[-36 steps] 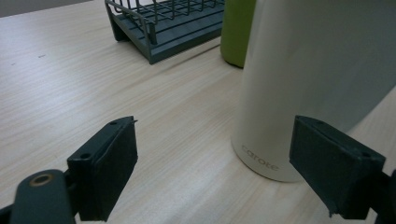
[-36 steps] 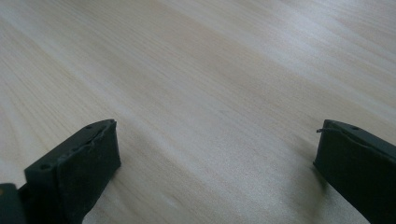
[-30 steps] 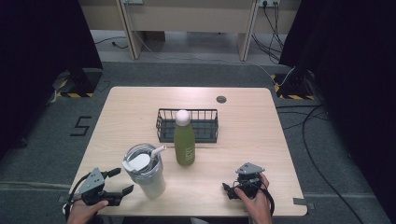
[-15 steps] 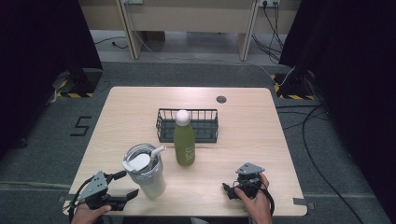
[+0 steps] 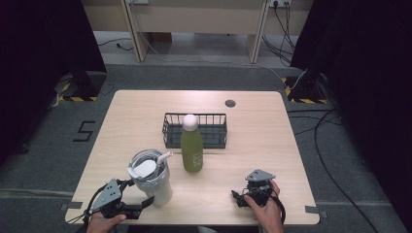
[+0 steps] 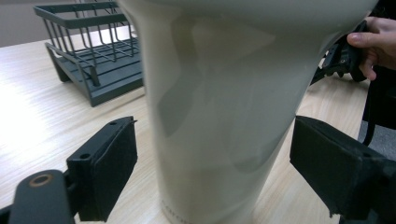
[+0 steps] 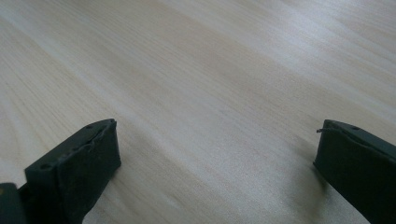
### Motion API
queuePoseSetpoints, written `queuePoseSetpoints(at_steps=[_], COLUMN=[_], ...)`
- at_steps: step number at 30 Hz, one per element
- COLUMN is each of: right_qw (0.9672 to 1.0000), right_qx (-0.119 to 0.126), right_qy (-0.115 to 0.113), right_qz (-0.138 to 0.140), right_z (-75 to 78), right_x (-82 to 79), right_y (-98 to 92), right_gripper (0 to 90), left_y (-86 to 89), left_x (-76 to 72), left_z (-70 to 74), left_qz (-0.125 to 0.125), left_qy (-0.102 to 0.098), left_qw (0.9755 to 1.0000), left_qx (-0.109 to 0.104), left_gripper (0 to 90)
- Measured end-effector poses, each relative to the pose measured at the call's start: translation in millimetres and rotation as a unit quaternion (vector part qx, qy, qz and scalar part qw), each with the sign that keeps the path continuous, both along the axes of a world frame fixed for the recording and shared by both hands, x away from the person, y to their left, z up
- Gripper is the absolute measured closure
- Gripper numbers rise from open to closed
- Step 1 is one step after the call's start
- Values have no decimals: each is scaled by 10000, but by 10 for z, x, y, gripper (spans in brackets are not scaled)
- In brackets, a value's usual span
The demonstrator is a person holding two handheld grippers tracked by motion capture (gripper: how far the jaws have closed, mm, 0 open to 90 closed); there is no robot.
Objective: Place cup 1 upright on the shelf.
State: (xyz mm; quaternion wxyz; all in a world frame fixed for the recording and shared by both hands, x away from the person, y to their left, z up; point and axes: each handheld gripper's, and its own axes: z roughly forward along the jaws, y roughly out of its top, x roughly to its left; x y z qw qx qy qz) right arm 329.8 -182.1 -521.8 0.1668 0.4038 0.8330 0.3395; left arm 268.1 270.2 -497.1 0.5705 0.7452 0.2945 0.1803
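**Mia:** What do you see from high up?

**Ben:** A wooden table (image 5: 136, 121). A big cream cup (image 5: 151, 177) with a lid and a straw stands near the front left. Just to its right stands a green bottle (image 5: 192, 143) with a pale cap. Behind the bottle sits a dark wire basket (image 5: 214, 131).

**Mia:** And the hands?

**Ben:** The left gripper (image 5: 141, 206) is at the front edge, low down by the bottom of the cup. The right gripper (image 5: 239, 198) rests on the table at the front right, well apart from the cup and the bottle.

**Mia:** What does the left gripper view show?

**Ben:** The cup (image 6: 219, 102) is very close and stands right between the two black jaws. The left gripper (image 6: 215, 163) is wide open. One jaw is on each side of the cup, with a gap on both sides. The basket (image 6: 88, 51) is farther back on the left. The person's other hand (image 6: 373, 42) is at the far right.

**Mia:** And the right gripper view?

**Ben:** Bare wood of the table (image 7: 210, 84). The right gripper (image 7: 215, 154) is wide open too, with nothing between its jaws.
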Motion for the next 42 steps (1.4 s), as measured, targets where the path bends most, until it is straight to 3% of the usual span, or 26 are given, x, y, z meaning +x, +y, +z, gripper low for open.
queuePoseSetpoints(at_steps=[12, 27, 42], right_qw=[10000, 10000, 10000], right_qx=[0, -7, -2], right_qy=[-1, -14, -12], right_qz=[0, 27, 53], right_z=[0, -1, 0], right_x=[0, 2, 0], right_y=[0, 0, 2], right_gripper=[4, 4, 4], left_y=[-165, -291, -344], left_x=[74, 147, 199], left_z=[-34, -70, -95], left_qz=[-6, 72, 75], left_qy=[-100, -199, -309], left_qw=[9998, 9996, 9995], left_qx=[192, 197, -57], left_gripper=[114, 84, 91])
